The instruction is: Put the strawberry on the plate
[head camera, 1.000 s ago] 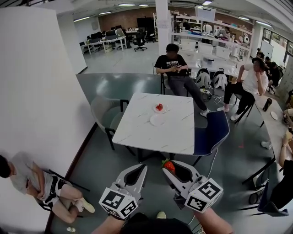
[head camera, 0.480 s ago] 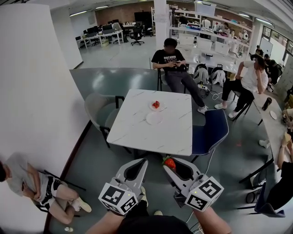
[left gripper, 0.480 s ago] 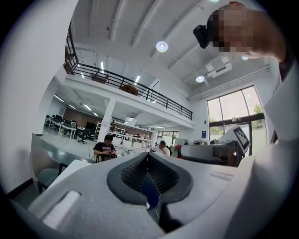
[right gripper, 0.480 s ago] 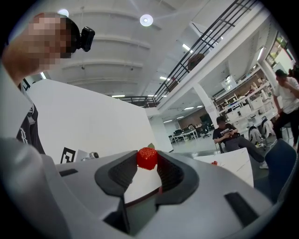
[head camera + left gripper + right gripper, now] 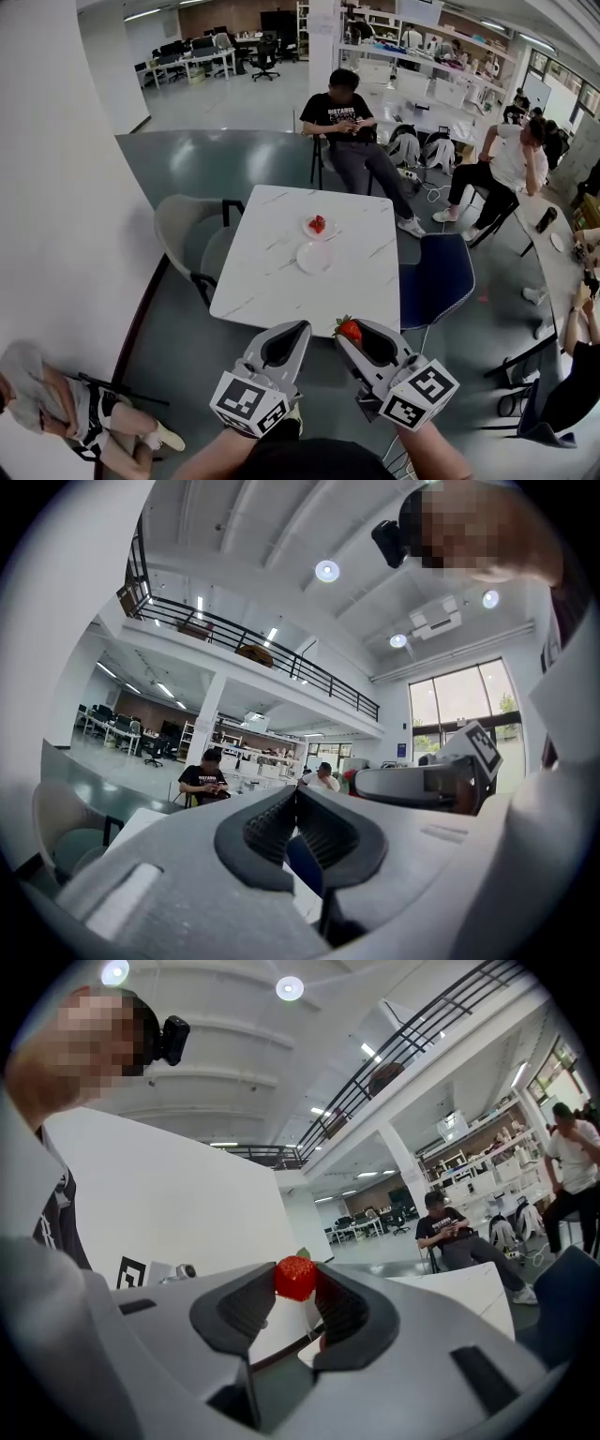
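Strawberry, red, green-leafed point(image 5: 295, 1278), pinched between dark ribbed pads point(image 5: 342, 1312) at very tips of right gripper point(image 5: 352, 330). Leaves on berry's far-left side; long axis too foreshortened to tell. Left gripper point(image 5: 296, 794): jaws pressed together, nothing between. Both grippers short of near edge of white marble-pattern square table point(image 5: 267, 286). Empty white round plate point(image 5: 315, 258) ahead, slightly left, mid-table. Second plate point(image 5: 309, 231) with second strawberry point(image 5: 318, 223) just beyond, toward far edge. Likely next: carry berry forward over near edge.

Open-plan office: rows of desks point(image 5: 187, 58), swivel chair point(image 5: 265, 60), mezzanine railing point(image 5: 253, 653).
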